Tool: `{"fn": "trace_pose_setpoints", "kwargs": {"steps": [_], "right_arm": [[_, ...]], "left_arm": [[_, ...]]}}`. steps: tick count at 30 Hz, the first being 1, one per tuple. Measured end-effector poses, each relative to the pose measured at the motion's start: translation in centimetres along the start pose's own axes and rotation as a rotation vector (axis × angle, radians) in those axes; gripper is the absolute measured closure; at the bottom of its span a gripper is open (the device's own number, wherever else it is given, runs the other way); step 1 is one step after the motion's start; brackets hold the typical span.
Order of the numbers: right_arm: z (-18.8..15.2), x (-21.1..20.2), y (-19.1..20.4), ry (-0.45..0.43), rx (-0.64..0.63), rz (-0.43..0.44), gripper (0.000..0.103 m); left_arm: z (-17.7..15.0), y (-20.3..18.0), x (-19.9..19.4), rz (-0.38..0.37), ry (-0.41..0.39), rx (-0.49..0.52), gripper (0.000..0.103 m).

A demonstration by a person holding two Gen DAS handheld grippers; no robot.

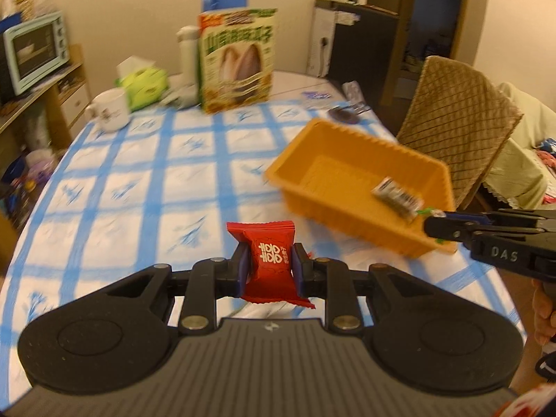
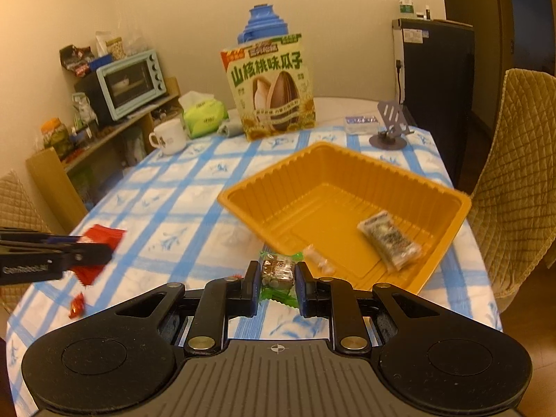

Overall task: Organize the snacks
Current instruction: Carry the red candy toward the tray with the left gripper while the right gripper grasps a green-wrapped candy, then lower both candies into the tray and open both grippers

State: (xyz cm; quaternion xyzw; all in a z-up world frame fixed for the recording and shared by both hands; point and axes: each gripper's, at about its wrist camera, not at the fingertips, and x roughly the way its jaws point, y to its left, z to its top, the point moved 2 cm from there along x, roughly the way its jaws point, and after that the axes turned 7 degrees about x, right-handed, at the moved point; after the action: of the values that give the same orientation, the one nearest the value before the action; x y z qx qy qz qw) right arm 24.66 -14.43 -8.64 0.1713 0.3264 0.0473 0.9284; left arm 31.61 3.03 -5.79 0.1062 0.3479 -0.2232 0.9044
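My left gripper (image 1: 269,267) is shut on a red snack packet (image 1: 269,260), held above the blue-checked tablecloth (image 1: 139,187). In the right wrist view the same packet (image 2: 100,239) shows at the left edge. My right gripper (image 2: 277,278) is shut on a small green-wrapped brown candy (image 2: 278,267), just before the near corner of the orange tray (image 2: 448,243). The tray (image 1: 347,222) holds one clear-wrapped snack bar (image 2: 389,241). A small pale wrapped candy (image 2: 318,259) lies at the tray's near rim. A tiny red candy (image 2: 77,305) lies on the cloth at the left.
At the back of the table stand a sunflower-seed box (image 2: 271,90), a blue jug (image 2: 262,22), a white mug (image 2: 168,137), a green tissue pack (image 2: 203,114) and a phone stand (image 2: 389,125). Quilted chairs (image 2: 517,180) flank the table; a shelf with a toaster oven (image 2: 128,83) stands left.
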Motion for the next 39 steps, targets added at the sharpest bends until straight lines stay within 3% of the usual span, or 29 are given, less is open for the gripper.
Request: {"fn": "trace_pose_setpoints", "kwargs": {"steps": [10, 18, 30, 39], "right_arm": [[4.1, 1.6, -2.9, -0.02, -0.018, 0.018, 0.082], [6.2, 5.3, -6.1, 0.031, -0.011, 0.031, 0.082], [8.7, 11.6, -10.1, 0.103, 0.027, 0.034, 0.082], [9.3, 14.6, -11.3, 0.136, 0.032, 0.043, 0.082]], "left_arm": [[5.9, -4.4, 4.7, -0.055, -0.024, 0.05, 0.08], [8.8, -6.2, 9.7, -0.065, 0.001, 0.041, 0.08], [11.1, -6.7, 16.8, -0.052, 0.069, 0.015, 0.08], [11.5, -6.3, 19.8, -0.026, 0.106, -0.007, 0.08]]}}
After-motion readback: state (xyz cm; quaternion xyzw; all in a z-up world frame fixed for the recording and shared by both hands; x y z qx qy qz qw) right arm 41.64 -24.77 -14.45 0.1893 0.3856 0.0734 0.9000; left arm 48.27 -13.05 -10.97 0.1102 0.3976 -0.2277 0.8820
